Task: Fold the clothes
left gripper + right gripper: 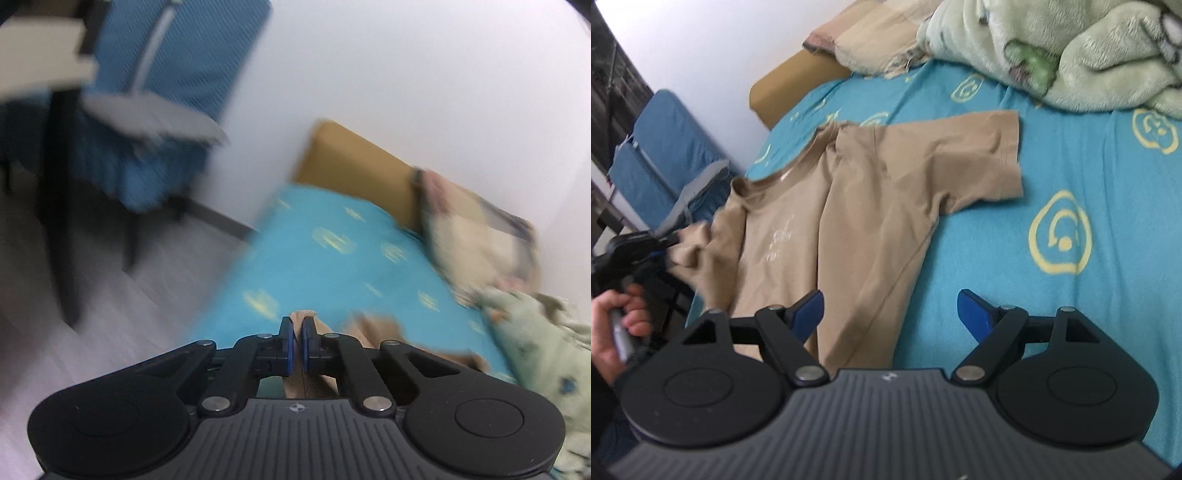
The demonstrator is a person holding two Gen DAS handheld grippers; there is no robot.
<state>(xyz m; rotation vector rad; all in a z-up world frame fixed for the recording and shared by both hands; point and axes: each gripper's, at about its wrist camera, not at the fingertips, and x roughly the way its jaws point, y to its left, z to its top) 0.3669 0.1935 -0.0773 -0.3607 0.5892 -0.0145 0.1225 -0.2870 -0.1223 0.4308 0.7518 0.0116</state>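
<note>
A tan T-shirt (857, 192) lies on the blue bed sheet (1071, 155), front up, one short sleeve spread toward the far right. My left gripper (297, 332) is shut on the tan T-shirt's (306, 384) other sleeve; in the right wrist view it (661, 245) holds that sleeve lifted at the bed's left edge. My right gripper (890, 314) is open and empty, just above the shirt's lower right hem, its left finger over the cloth and its right finger over the sheet.
A green fleece blanket (1071, 48) and a beige pillow (871, 40) lie at the head of the bed, by a mustard headboard (790, 81). A blue chair (155, 110) stands on the floor to the left. A white wall is behind.
</note>
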